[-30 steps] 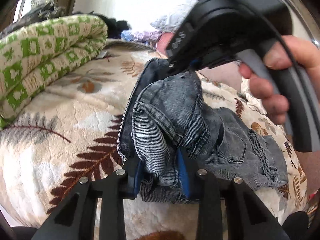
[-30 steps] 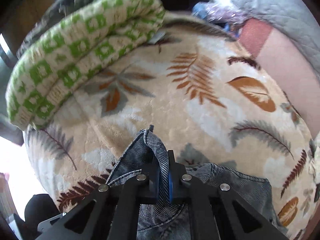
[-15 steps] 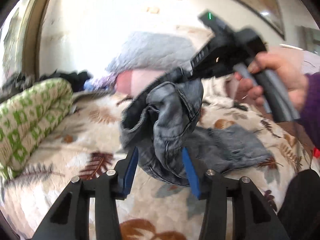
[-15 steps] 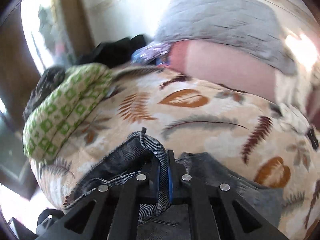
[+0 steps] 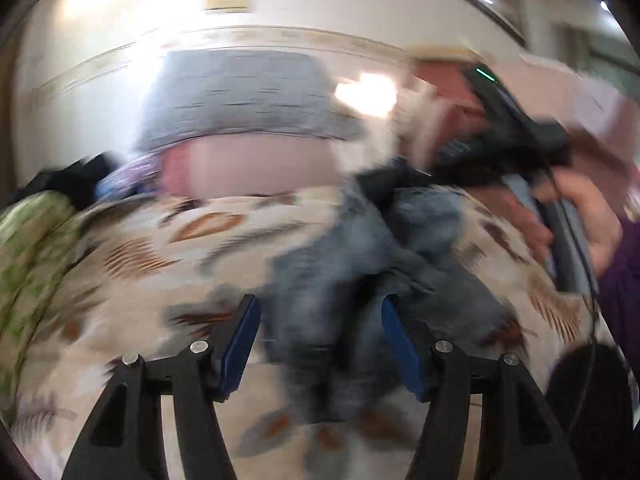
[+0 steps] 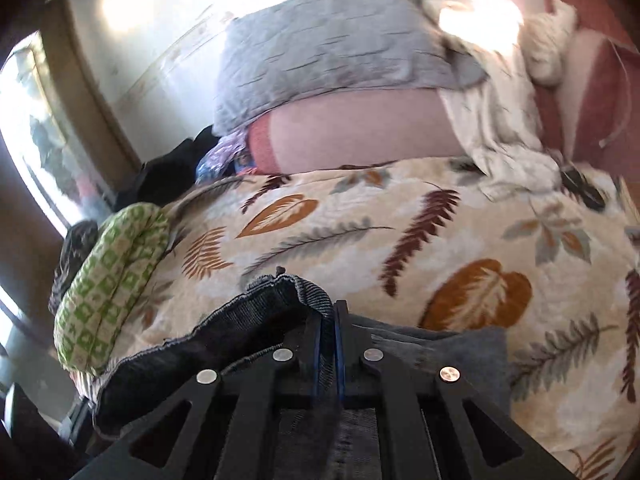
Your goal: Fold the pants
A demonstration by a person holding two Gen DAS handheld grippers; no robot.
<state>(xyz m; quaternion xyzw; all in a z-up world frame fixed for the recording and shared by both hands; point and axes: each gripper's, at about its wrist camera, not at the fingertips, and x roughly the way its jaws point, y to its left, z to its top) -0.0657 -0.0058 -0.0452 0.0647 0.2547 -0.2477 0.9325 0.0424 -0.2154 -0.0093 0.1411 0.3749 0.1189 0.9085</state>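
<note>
Right wrist view: our right gripper point(image 6: 328, 322) is clamped on the pants point(image 6: 224, 336) hem above the leaf-print blanket point(image 6: 460, 240). Our left gripper point(image 5: 320, 332) jaws are opening; blurred denim hangs between the pads, contact unclear.

Left tool point(image 5: 320, 344) has let go, jaws opening (blurred); pants point(image 5: 340, 280) lifted rightward.

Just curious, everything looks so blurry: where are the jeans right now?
The jeans hang over the leaf-print blanket, pinched in the right gripper; in the left view they sit between the opening left gripper.
</note>
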